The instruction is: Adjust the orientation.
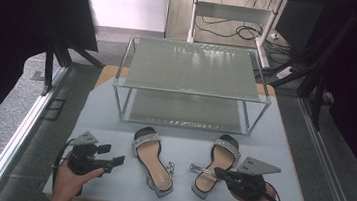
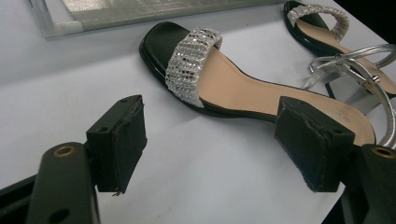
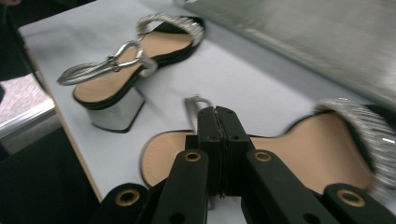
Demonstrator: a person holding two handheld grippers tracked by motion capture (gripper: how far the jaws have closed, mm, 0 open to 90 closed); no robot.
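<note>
While the two black-soled sandals with rhinestone toe straps and silver block heels lie side by side on the pale grey tabletop [image 1: 281, 156], just in front of the two-tier metal-framed shoe rack [image 1: 194, 77], both grippers are working low at the near edge. The right gripper [image 1: 220, 173] sits over the heel end of the right sandal [image 1: 214, 167], its fingers pressed together; from above they appear to be right at the silver ankle strap [image 1: 200, 169], though whether they actually pinch it I cannot tell. The left gripper [image 1: 117, 160] waits beside the left sandal [image 1: 152, 160], fingers wide apart, gripping nothing.

My read: this is the pick-up, presumably for the rack. To do it well, get a firm bite on the strap or heel counter rather than the slippery insole, lift level so the heavy heel doesn't swing, and keep the buckle clear.

The right gripper view shows the closed fingers [image 3: 219, 135] hanging over the tan insole, a detail lost from the high view. The left gripper view shows that its own fingers [image 2: 119, 140] are clear of the left sandal's toe strap [image 2: 194, 63].
</note>
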